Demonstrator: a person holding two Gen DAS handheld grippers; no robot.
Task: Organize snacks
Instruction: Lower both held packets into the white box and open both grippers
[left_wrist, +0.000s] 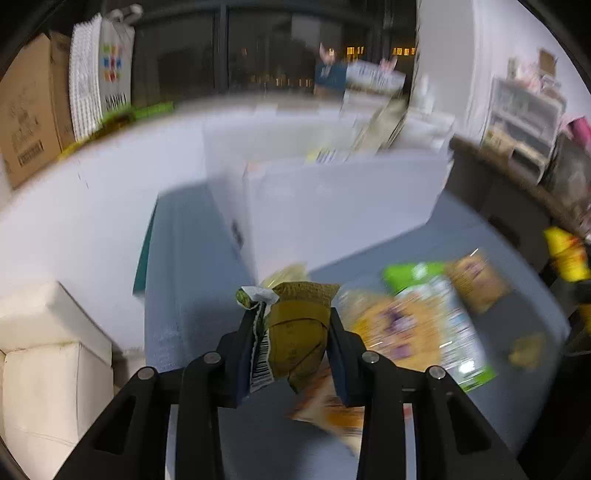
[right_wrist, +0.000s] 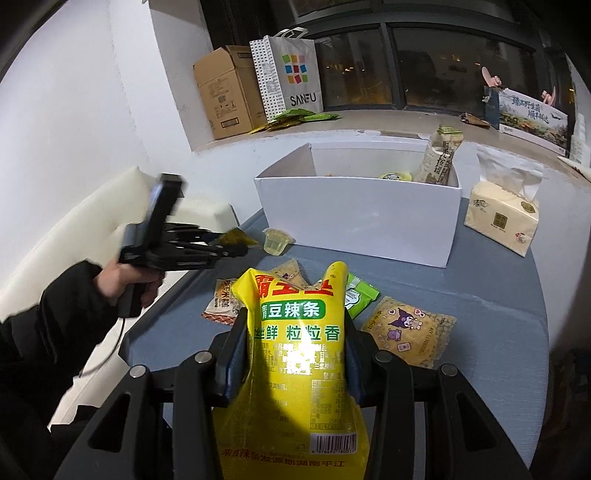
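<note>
Motion blur smears the loose snack packets (left_wrist: 417, 325) and white box (left_wrist: 332, 192) in the left wrist view.

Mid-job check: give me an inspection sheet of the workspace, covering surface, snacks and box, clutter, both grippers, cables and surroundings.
Surface: blue-grey padded tabletop, loose snacks in front of the box.
Job's things: open white cardboard box holds a tall beige snack pack; on the table lie a clear jelly cup, a tan cartoon-print packet and a green packet.
Clutter: soft tissue pack right of the box.
Grippers: left gripper is shut on a small olive-brown snack packet; right gripper is shut on a large yellow snack bag.
Cables: thin black cable hangs below the left hand.
Surroundings: brown carton, white SANFU paper bag, dark window.
</note>
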